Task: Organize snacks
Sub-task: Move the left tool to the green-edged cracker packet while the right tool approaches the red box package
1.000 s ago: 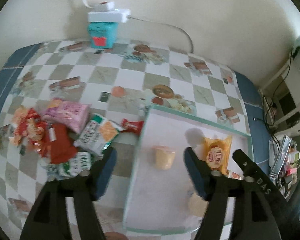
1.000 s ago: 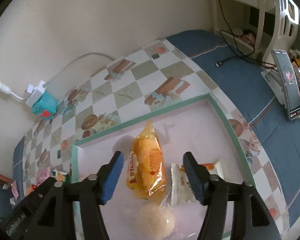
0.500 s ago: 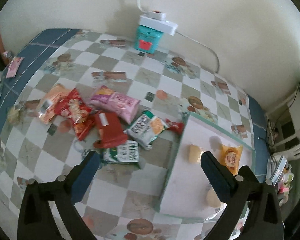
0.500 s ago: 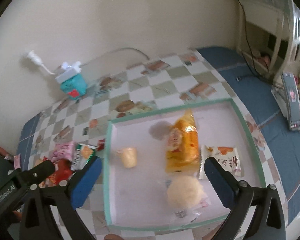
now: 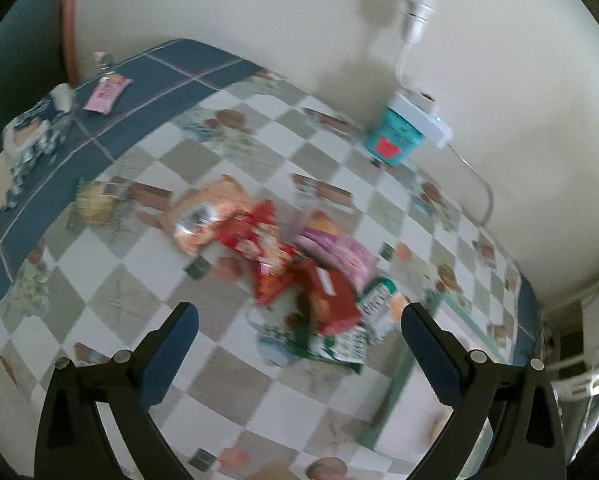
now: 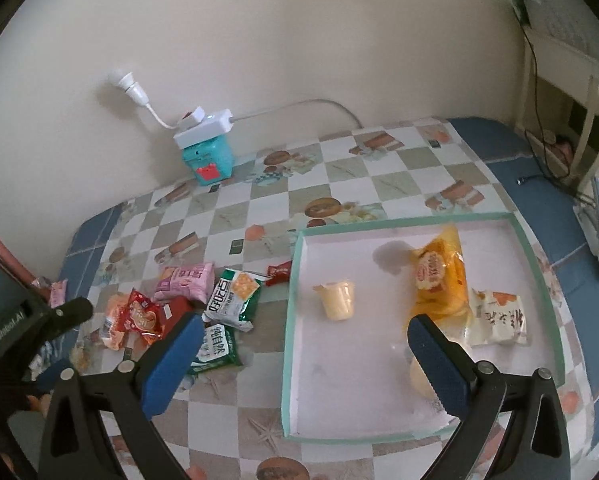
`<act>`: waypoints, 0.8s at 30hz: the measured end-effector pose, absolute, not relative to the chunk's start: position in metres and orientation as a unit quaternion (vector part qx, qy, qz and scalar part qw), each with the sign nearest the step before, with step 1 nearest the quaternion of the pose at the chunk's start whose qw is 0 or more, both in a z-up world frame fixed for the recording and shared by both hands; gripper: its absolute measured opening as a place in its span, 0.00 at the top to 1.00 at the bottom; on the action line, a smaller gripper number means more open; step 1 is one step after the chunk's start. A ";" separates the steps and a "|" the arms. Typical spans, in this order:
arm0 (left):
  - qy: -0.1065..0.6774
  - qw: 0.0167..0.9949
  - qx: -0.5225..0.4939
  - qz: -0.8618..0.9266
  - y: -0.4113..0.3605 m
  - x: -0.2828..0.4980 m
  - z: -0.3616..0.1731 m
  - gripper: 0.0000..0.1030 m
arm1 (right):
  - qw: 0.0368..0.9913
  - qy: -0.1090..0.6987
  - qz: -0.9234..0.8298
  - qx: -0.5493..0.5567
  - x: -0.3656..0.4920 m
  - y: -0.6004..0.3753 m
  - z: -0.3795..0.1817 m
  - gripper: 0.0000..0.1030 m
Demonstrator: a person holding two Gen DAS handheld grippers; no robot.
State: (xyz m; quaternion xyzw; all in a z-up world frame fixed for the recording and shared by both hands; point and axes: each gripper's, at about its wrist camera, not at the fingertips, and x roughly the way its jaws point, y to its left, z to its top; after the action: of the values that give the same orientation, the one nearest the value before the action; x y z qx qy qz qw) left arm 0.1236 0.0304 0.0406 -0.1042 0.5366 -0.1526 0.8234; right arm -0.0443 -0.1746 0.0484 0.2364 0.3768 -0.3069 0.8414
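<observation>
Tray (image 6: 539,280): green-rimmed, white floor, on the checked tablecloth (image 6: 339,176); by the look of it, the place where sorted snacks are collected.
In tray: four things: one yellow pudding cup (image 6: 337,300), one orange packet (image 6: 439,276), one white packet (image 6: 499,318) just beside it, and one pale round bun (image 6: 417,376), partly hidden by a right finger.
Pile (image 5: 295,272): loose packets overlapping on the cloth just left of the tray, not yet sorted. The right view shows about seven: one pink (image 6: 185,280), two green-and-white (image 6: 235,292), two or three red or orange (image 6: 139,316), and one small red sweet (image 6: 279,272) against the tray's rim. The left view is too blurred to confirm the count.
Left gripper (image 5: 299,344): jaws wide apart, nothing between them; over the pile, probably lined up for the next pick.
Right gripper (image 6: 303,360): jaws wide apart and empty; straddles the tray's near-left edge, one finger over the pile, the other over the bun.
Both jaws: have just been opening, with nothing in them.
Far wall: one teal box (image 6: 207,160) carrying one white power strip (image 6: 203,128), apart from the snacks.
</observation>
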 end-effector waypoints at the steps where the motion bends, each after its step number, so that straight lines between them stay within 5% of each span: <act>1: 0.537 0.824 -0.106 -0.146 0.035 0.127 0.040 0.02 | 0.841 0.379 -0.313 0.225 -0.041 -0.171 0.048 0.00; 24: 0.574 0.811 -0.110 -0.006 0.128 0.190 -0.001 0.02 | 0.823 0.444 -0.233 0.268 0.032 -0.149 -0.009 0.00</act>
State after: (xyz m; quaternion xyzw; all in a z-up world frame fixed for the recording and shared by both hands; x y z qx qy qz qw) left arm 0.1902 0.1279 -0.0009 -0.1105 0.5744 -0.0064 0.8111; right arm 0.0317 -0.1491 -0.0093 0.2676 0.4442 -0.2333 0.8226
